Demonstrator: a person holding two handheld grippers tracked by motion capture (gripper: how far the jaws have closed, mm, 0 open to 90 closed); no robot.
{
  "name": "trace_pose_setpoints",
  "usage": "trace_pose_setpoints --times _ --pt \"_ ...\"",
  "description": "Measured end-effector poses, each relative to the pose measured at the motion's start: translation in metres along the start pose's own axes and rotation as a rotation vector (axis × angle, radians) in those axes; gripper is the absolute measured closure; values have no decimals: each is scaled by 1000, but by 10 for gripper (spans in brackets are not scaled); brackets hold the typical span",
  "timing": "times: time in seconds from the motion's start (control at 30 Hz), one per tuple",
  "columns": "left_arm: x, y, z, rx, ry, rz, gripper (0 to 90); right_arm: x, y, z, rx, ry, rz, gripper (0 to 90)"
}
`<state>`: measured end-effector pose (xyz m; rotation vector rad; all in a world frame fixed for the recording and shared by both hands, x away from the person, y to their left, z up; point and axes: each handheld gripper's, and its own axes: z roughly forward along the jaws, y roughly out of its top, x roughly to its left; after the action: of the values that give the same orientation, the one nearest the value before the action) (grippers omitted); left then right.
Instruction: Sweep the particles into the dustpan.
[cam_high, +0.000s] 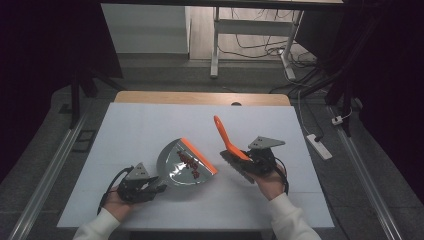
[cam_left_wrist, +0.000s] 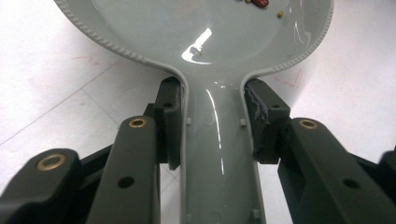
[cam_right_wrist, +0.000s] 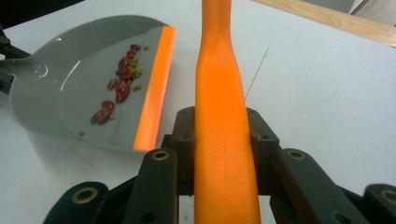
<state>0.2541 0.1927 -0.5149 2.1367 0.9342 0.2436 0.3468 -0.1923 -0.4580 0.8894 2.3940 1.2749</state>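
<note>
In the high view, a grey dustpan (cam_high: 186, 167) with an orange lip is seen on the white worktop (cam_high: 150, 125), gripped at its handle by the left gripper (cam_high: 150, 190) at the near left. A small heap of red beans (cam_high: 190, 164) is seen inside the pan. To the right, an orange-handled brush (cam_high: 231, 145) is held by the right gripper (cam_high: 257, 162), apparently clear of the worktop, just beside the pan's lip.

In the left gripper view, the jaws are closed on the dustpan handle (cam_left_wrist: 219, 154), one pad pressed to each side.

In the right gripper view, the jaws are clamped on the brush's orange handle (cam_right_wrist: 222, 140); the beans (cam_right_wrist: 119, 86) and some small yellowish grains are seen lying in the dustpan (cam_right_wrist: 70, 93), at the left.

The sweeping is judged largely done: no loose beans are seen on the worktop. Emptying the pan and setting both tools down appear to remain.
</note>
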Motion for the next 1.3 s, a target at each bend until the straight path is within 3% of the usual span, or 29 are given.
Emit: trace_pose_setpoints --times 0.27,0.63,1.03,1.3 --pt "-2 -6 -10 -46 24 -78 618 -1 -6 -13 -11 14 -3 706" --pt "-4 -16 -24 -71 103 -151 617 0 -14 -22 -16 42 -26 706" --pt "-1 -20 -30 -90 136 -212 617 -4 -26 -26 11 41 -19 706" --pt "3 -22 -34 -112 199 -280 616 -3 -34 -28 21 50 -22 706"
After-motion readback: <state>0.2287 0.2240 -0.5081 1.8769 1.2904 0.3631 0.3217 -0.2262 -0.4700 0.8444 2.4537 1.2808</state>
